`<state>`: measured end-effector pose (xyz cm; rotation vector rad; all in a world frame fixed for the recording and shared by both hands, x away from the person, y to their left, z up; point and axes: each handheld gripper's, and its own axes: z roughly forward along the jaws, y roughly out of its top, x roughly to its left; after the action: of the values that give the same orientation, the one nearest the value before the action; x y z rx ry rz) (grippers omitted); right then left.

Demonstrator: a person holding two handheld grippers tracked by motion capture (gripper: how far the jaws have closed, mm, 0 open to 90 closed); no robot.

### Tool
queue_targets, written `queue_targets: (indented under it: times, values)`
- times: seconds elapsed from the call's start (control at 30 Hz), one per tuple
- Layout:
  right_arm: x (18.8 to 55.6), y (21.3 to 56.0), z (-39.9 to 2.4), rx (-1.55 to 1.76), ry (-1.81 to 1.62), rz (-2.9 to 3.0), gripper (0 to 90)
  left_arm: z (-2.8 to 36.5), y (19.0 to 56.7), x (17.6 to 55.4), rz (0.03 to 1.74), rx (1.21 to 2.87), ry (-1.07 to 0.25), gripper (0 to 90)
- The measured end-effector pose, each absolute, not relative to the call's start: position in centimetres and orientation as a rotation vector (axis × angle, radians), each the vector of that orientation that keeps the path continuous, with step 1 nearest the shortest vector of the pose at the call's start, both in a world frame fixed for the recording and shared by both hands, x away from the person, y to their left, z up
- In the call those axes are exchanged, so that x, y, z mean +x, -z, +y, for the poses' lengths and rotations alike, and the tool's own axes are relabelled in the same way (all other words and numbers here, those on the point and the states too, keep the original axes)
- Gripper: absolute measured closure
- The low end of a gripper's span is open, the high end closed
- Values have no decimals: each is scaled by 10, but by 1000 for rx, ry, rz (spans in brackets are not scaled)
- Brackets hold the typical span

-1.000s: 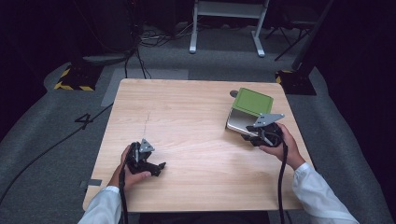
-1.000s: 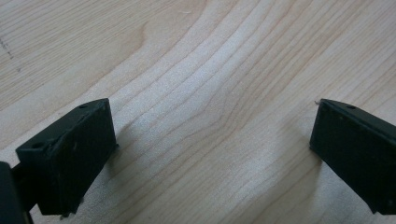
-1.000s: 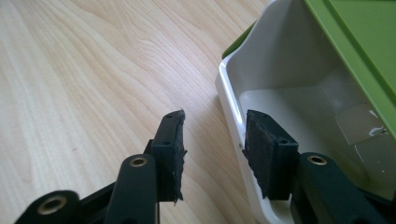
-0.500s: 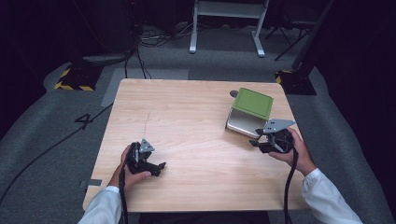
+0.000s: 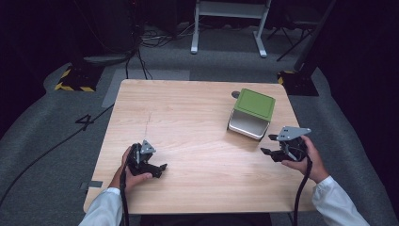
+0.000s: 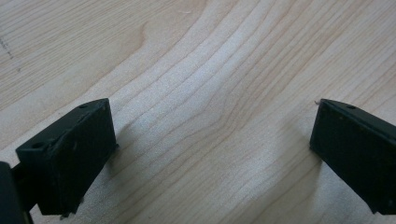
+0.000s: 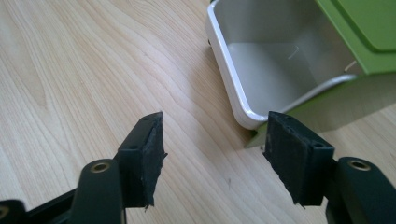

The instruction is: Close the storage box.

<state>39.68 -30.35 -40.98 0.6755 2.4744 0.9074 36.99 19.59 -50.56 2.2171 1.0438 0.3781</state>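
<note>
Both grippers stood apart and empty: right gripper (image 5: 272,144), jaws just opening, beside the green-lidded metal tin (image 5: 251,114) at the frame's right; left gripper (image 5: 159,169) idle. Backing off gently would spare the tin.

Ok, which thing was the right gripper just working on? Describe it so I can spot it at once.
On the wooden table, look to the far right side. There sits a silver metal box with a green lid shifted back, leaving it partly open. It is the lone object on the table, just beyond the right gripper.
</note>
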Motion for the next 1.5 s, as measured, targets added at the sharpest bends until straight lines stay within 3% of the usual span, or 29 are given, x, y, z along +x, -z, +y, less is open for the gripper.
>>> queue_targets:
  times: [0.47, 1.5]
  values:
    - [385, 433, -341, 776, -861, 2439, 251, 196, 506, 369, 1046, 2215, -372, 4]
    - [365, 493, -408, 1075, -862, 2343, 208, 196, 506, 369, 1045, 2216, -374, 4]
